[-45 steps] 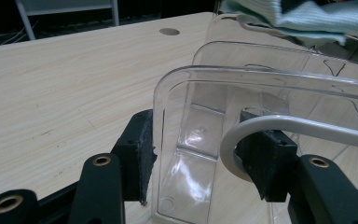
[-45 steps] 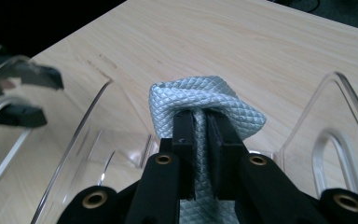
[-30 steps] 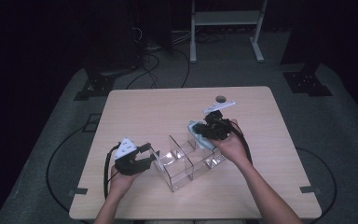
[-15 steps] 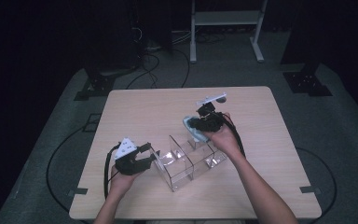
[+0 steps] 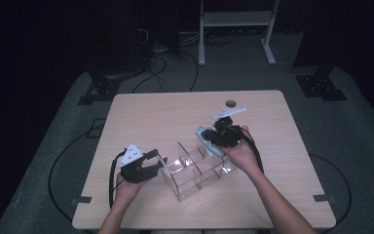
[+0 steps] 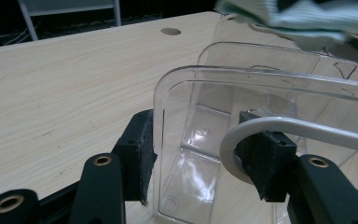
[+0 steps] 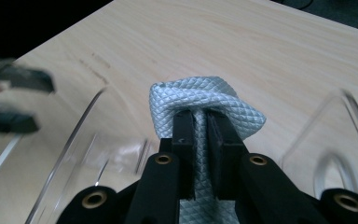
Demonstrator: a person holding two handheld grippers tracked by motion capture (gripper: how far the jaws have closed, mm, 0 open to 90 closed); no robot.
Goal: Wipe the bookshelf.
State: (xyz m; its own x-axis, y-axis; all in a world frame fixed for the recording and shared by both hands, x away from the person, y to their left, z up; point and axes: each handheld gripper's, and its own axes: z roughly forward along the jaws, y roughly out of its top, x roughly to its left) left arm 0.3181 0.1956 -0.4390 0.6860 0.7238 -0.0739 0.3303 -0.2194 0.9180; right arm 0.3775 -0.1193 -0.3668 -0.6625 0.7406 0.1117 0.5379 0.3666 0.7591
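A clear plastic organizer (image 5: 195,176) with several compartments lies on the wooden table (image 5: 175,112). My left gripper (image 5: 158,163) holds its near-left end: in the left gripper view one pad presses the outside of the clear end wall (image 6: 161,140) and the other bears on a white loop handle (image 6: 235,140) inside, so my left gripper (image 6: 200,154) is shut on it. My right gripper (image 5: 215,139) hovers over the organizer's far-right end, shut on a light blue quilted cloth (image 5: 205,139). The cloth (image 7: 200,95) bulges over my right gripper (image 7: 199,119). The cloth (image 6: 298,18) also hangs above the organizer's walls (image 6: 261,79).
A round hole (image 5: 230,103) sits in the table near its far edge. Bare tabletop lies behind and to the left of the organizer. Beyond the table stand a white frame (image 5: 233,19), dark equipment bases and cables on the grey floor.
The right gripper with the cloth rose toward the far left half a second ago and has come back down over the organizer's right end. The left gripper has stayed put.
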